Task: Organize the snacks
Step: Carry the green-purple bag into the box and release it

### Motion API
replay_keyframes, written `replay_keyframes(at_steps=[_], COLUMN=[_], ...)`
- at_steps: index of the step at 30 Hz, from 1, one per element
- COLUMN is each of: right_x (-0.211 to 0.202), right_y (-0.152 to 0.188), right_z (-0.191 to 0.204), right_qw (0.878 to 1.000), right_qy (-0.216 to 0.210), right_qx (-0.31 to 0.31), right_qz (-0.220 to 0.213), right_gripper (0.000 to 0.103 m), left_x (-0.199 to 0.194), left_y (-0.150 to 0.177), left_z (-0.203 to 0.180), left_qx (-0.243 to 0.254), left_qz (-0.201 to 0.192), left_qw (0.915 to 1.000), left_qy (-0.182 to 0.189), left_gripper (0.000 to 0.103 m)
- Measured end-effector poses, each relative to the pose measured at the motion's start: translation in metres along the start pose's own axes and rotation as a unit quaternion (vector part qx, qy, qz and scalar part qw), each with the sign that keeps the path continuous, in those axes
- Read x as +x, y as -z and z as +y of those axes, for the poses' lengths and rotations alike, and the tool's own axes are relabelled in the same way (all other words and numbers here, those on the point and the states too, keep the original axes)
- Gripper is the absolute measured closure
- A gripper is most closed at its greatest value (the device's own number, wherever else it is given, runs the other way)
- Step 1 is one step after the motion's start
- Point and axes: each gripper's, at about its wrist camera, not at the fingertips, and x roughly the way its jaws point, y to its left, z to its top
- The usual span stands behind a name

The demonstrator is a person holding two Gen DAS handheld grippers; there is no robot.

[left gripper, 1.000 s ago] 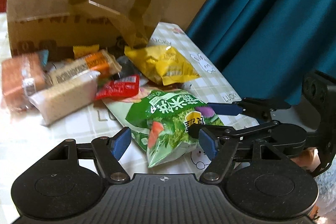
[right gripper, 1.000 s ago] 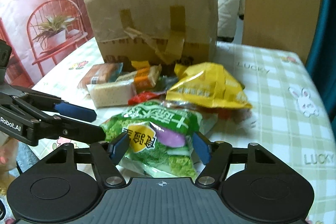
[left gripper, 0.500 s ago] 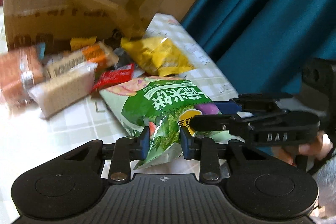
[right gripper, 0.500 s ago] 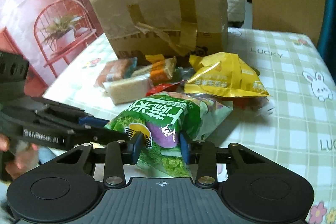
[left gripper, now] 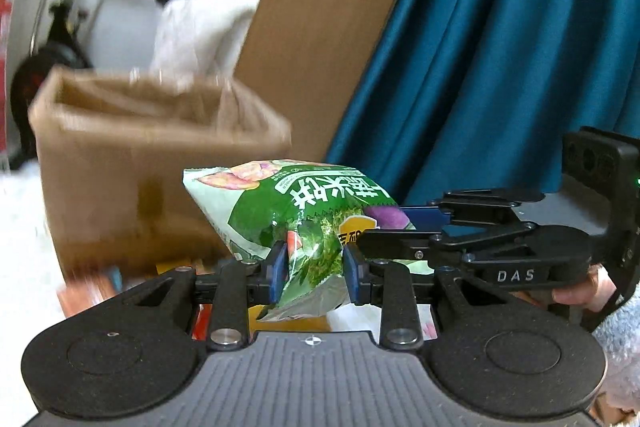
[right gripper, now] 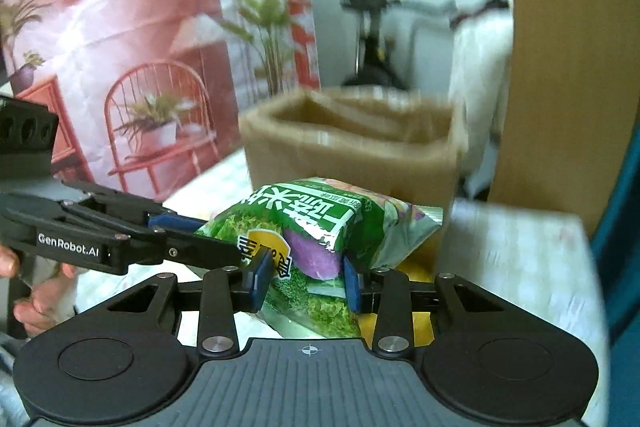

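The left tool (left gripper: 312, 273) is clamped on one lower corner of a green vegetable-print snack bag (left gripper: 296, 211), its blue pads (left gripper: 278, 269) pressed into the crinkled film from both sides. The right tool (right gripper: 306, 279) grips the same green vegetable-print snack bag at its other lower corner, pads pinching in just as firmly, so the bag hangs between the two tools, clear of the bench (right gripper: 520, 259). In the left wrist view the right tool reaches in from the right edge, held by a hand (left gripper: 576, 293) in a fuzzy pale sleeve; in the right wrist view the left tool comes in from the left edge.

The relation that matters for the coming move: the open cardboard box (right gripper: 352, 147) stands straight ahead of both tools, toward the bench's far edge, with its mouth facing up and its rim a little above the top of the bag in both views. The bag's long axis runs away from the tools toward the box, so carrying it forward and over the near rim looks like the natural next step. Neither hand seems nearer; they sit side by side.

The box is smeared by motion blur, and its inside cannot be made out. Beneath the bag, scraps of yellow and orange-red packets (left gripper: 288, 323) show on the bench, mostly hidden by the tools. The bench's near edge is cut off.
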Motion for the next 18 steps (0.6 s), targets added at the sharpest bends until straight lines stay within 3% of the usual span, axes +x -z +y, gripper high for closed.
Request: replay_keyframes(at_steps=[7, 14, 18], right_x=[0.018, 0.072, 0.115], right_y=[-0.059, -0.103, -0.117], right_z=[-0.001, -0.017, -0.028], right_qw=[0.995, 0.992, 0.994], right_qy=[0.010, 0.004, -0.006], right_qx=[-0.059, -0.062, -0.043], right_qz=[-0.084, -0.114, -0.103], right_gripper=[0.069, 0.069, 0.068], left_x=[0.006, 0.042, 0.061], left_y=[-0.055, -0.099, -0.109], left_z=[0.000, 0.035, 0.057], left_qx=[0.069, 0.065, 0.045], left_qz=[-0.070, -0.078, -0.064], left_qw=[0.9938, 0.9909, 0.9914], left_qy=[-0.052, -0.088, -0.105], left_gripper=[0.071, 0.071, 0.071])
